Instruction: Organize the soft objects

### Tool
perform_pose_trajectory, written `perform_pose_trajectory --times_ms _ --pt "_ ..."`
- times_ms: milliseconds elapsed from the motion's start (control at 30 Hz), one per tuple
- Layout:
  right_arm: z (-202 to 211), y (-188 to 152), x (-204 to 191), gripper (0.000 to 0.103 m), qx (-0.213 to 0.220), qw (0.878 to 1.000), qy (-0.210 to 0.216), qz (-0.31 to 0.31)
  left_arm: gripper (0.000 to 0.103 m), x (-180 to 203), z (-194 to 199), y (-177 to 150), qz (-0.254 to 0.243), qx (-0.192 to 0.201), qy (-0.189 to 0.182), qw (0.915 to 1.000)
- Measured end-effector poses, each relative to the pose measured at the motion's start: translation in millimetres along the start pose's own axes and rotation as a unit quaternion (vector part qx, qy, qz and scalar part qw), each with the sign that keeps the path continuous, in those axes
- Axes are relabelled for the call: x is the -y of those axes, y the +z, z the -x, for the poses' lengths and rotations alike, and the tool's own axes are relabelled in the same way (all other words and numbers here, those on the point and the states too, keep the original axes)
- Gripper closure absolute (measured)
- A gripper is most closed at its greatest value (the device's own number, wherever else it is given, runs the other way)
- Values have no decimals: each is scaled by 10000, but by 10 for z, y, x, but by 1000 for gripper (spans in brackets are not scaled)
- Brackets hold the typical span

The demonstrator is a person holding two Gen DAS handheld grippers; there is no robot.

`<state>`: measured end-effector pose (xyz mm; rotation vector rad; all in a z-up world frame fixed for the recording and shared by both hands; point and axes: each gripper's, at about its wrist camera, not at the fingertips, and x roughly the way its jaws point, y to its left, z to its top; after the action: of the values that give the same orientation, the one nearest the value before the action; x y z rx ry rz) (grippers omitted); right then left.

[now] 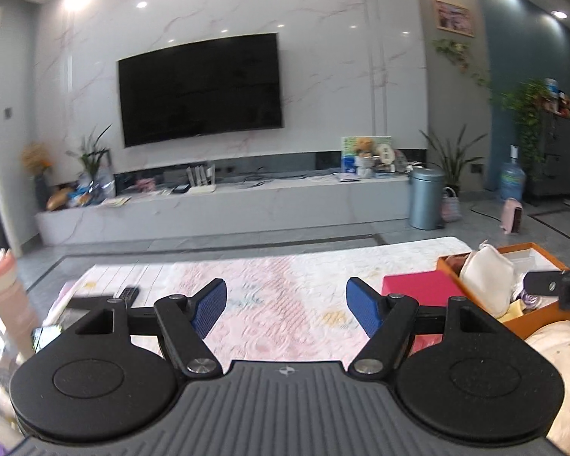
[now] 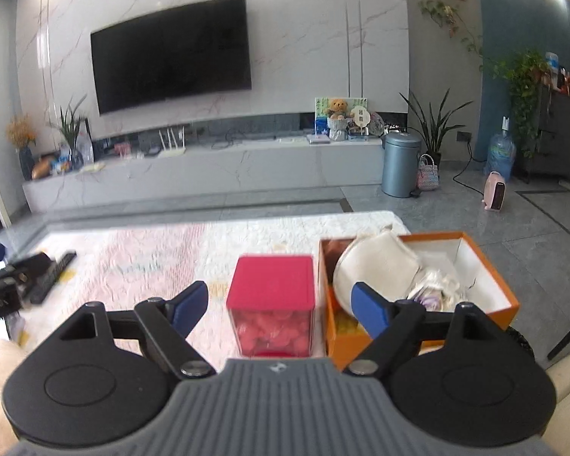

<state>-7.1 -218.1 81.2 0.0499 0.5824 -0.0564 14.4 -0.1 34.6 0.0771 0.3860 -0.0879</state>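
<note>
Left wrist view: the left tongs (image 1: pixel 286 309) stand wide apart and hold nothing, hovering over the quilted pink-and-white cloth (image 1: pixel 269 296) that covers the table. The orange box (image 1: pixel 535 317) sits at the far right with a cream pouch (image 1: pixel 486 279) leaning inside it; the right tongs (image 1: pixel 551 285) show just beside it, their state unclear from here. A remote (image 1: pixel 127 293) lies to the left.

Right wrist view: the right tongs (image 2: pixel 279 306) are also apart and empty, above a red-lidded clear container (image 2: pixel 271 304) next to the orange box (image 2: pixel 361 342), where the cream pouch (image 2: pixel 376 269) and other soft items are heaped. Probably the pouch needs pressing flatter; pinch fabric, not the box wall. Beyond lie grey floor tiles (image 2: pixel 475 220), a wall-mounted television (image 2: pixel 171 53) and a blue-grey bin (image 2: pixel 401 163).
</note>
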Motion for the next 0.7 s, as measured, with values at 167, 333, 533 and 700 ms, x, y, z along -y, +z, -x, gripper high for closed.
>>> perform_pose_trajectory --times_ms 167,333,533,700 --pt "-45 -233 -93 21 -190 9998 -11 108 19 -190 79 -218 175 -329 90 9993" --pt "-109 -456 -31 21 -507 9985 -221 6 19 -337 25 -414 374 -912 70 9951" --pt "-155 -599 -47 21 -748 9971 -139 -71 18 -273 41 -533 229 -1149 184 9929" --pt "-192 -617 -67 21 -761 9970 -121 -59 18 -253 25 -614 261 -1300 167 9910"
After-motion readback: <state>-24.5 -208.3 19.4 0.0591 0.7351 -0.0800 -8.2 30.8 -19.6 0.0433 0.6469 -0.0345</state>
